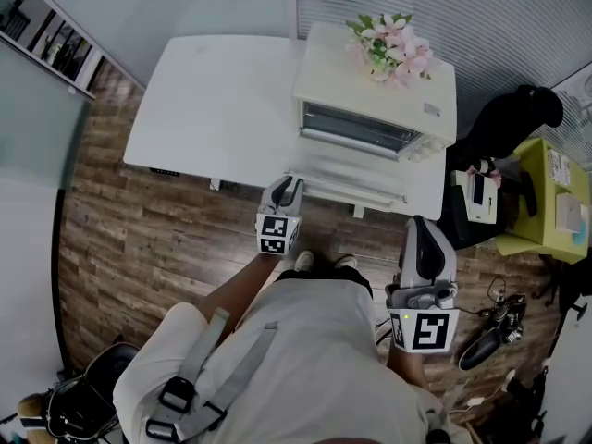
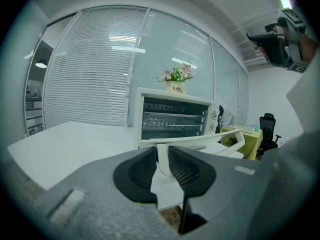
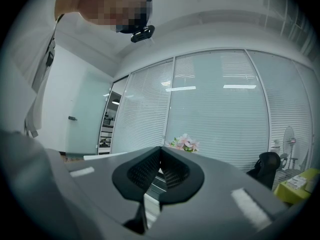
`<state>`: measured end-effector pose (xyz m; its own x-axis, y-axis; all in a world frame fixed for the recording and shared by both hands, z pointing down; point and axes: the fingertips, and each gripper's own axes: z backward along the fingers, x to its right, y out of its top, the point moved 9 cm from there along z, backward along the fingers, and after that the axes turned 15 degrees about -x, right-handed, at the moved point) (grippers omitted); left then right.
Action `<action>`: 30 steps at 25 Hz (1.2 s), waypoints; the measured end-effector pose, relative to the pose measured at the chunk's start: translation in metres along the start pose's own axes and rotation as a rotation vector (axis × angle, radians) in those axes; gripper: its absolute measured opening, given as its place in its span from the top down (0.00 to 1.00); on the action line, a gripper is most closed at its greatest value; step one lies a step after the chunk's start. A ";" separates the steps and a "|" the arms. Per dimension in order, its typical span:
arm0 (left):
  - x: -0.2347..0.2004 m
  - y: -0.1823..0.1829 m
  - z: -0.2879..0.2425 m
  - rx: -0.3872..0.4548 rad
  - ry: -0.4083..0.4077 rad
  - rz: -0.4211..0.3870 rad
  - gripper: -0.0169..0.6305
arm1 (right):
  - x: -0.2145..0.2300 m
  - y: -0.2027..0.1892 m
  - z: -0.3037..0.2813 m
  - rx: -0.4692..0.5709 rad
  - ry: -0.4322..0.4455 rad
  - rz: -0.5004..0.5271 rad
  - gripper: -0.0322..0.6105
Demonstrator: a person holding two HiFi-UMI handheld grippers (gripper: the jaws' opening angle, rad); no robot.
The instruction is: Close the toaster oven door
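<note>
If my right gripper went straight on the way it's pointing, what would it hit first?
Most likely the toaster oven: in the right gripper view its front shows just past the right gripper, with the flowers right above. How far off is unclear.

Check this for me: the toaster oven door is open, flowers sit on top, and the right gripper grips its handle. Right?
Wrong gripper: the left gripper grips the handle, as the left gripper view shows. The door is open, with flowers on top of the oven.
</note>
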<state>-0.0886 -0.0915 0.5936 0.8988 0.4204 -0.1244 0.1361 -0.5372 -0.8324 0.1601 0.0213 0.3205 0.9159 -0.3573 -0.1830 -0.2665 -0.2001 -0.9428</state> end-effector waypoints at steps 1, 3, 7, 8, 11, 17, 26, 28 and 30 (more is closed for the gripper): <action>0.000 0.003 0.000 0.007 0.001 -0.003 0.85 | 0.000 0.000 0.000 0.000 -0.002 0.000 0.94; 0.000 0.008 0.000 0.019 0.003 -0.010 0.84 | 0.001 0.000 0.001 0.001 -0.003 0.000 0.94; 0.000 0.018 0.000 0.030 0.009 -0.010 0.85 | 0.003 -0.002 0.003 -0.001 -0.006 -0.002 0.94; 0.000 0.020 0.000 0.031 0.011 -0.009 0.85 | 0.003 -0.002 0.003 -0.001 -0.006 -0.004 0.94; -0.001 0.026 -0.001 0.039 0.014 -0.010 0.85 | 0.005 -0.002 0.004 0.003 -0.008 -0.010 0.94; -0.002 0.039 -0.004 0.061 0.017 -0.018 0.85 | 0.008 -0.004 0.004 0.004 -0.005 -0.009 0.94; -0.005 0.059 -0.007 0.087 0.017 -0.031 0.84 | 0.010 -0.004 -0.001 0.006 0.005 -0.008 0.94; -0.006 0.061 -0.009 0.090 0.017 -0.033 0.84 | 0.011 -0.004 -0.003 0.007 0.006 -0.009 0.94; -0.005 0.064 -0.010 0.091 0.017 -0.033 0.84 | 0.013 -0.004 -0.004 0.008 0.005 -0.011 0.94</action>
<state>-0.0808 -0.1349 0.5465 0.9014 0.4241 -0.0878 0.1279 -0.4543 -0.8816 0.1715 0.0140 0.3228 0.9172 -0.3598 -0.1713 -0.2541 -0.1969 -0.9469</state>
